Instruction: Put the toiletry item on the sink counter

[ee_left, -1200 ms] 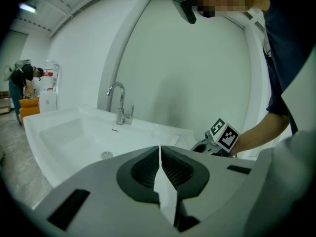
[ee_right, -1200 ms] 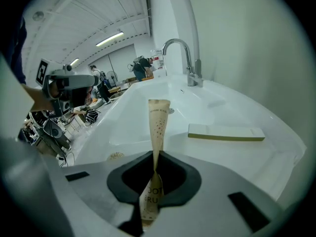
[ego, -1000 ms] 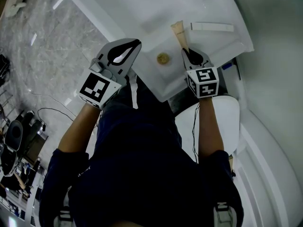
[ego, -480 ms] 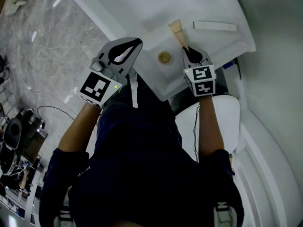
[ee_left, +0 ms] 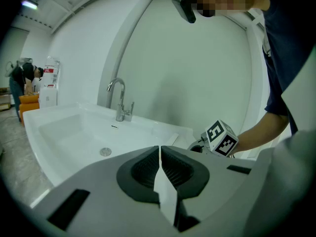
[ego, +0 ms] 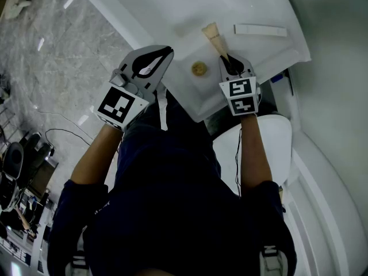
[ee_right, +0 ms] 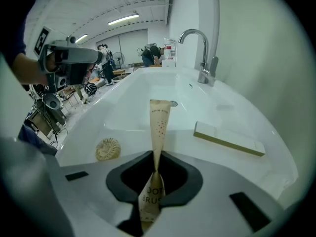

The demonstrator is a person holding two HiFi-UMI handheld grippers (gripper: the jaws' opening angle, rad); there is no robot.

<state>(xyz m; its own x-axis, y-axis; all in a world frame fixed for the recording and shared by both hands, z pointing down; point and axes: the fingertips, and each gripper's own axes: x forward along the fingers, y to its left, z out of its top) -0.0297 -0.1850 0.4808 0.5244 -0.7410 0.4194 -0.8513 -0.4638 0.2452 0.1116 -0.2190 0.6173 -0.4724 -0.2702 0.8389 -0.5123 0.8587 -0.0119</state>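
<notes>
Toothbrush packet (ee_right: 159, 122) juts from the right claw (ee_right: 156, 168), pinched between jaws just easing apart.

In the right gripper view a round tan disc (ee_right: 107, 149) lay at nine o'clock of a long white box (ee_right: 228, 139); a chrome faucet (ee_right: 200, 53) stood at its twelve.

In the right gripper view, on the counter (ee_right: 247, 120) the disc (ee_right: 107, 148) lies left of the packet (ee_right: 159, 127) and the box (ee_right: 228, 138) right of it, with the basin (ee_right: 143, 95) behind them and the tap (ee_right: 202, 53) on the rim beyond the box.
</notes>
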